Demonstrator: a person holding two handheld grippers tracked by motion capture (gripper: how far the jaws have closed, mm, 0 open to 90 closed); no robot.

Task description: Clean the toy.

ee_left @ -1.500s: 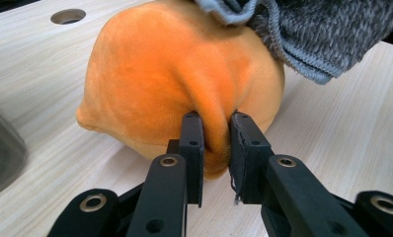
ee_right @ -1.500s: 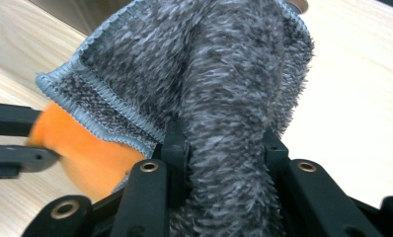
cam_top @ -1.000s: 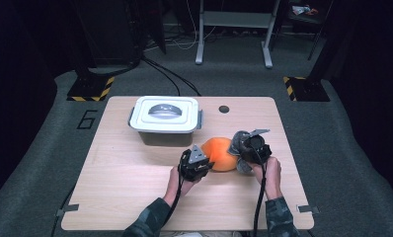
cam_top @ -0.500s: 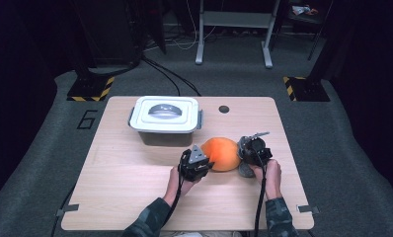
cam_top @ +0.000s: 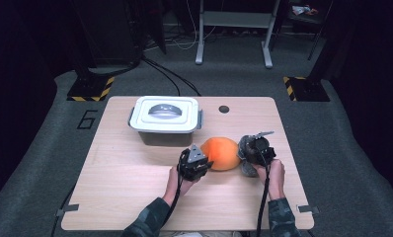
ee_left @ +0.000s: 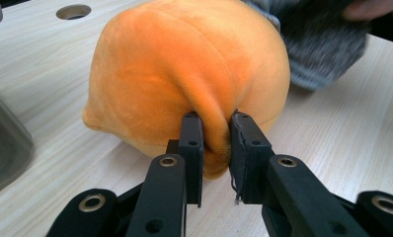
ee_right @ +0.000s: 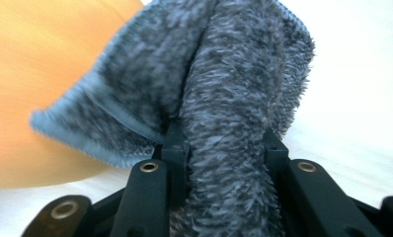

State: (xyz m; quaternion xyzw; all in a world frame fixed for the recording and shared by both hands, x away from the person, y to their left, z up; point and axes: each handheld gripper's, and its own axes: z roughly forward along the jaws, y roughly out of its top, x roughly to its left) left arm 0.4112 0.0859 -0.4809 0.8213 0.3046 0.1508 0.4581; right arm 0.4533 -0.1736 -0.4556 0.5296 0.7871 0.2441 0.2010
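Orange plush (cam_top: 221, 153) sits between both grippers: left gripper (ee_left: 215, 136) pinches a fold of it, right gripper (ee_right: 219, 143) clamps the grey cloth (ee_right: 224, 89) just beside it

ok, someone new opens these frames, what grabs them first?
The bright orange plush fruit right of the table's middle, a fold of it pinched in the left gripper. Next, the fuzzy grey cloth clamped in the right gripper, against the fruit's right side. Behind them, at the far left, sits a lidded white container.
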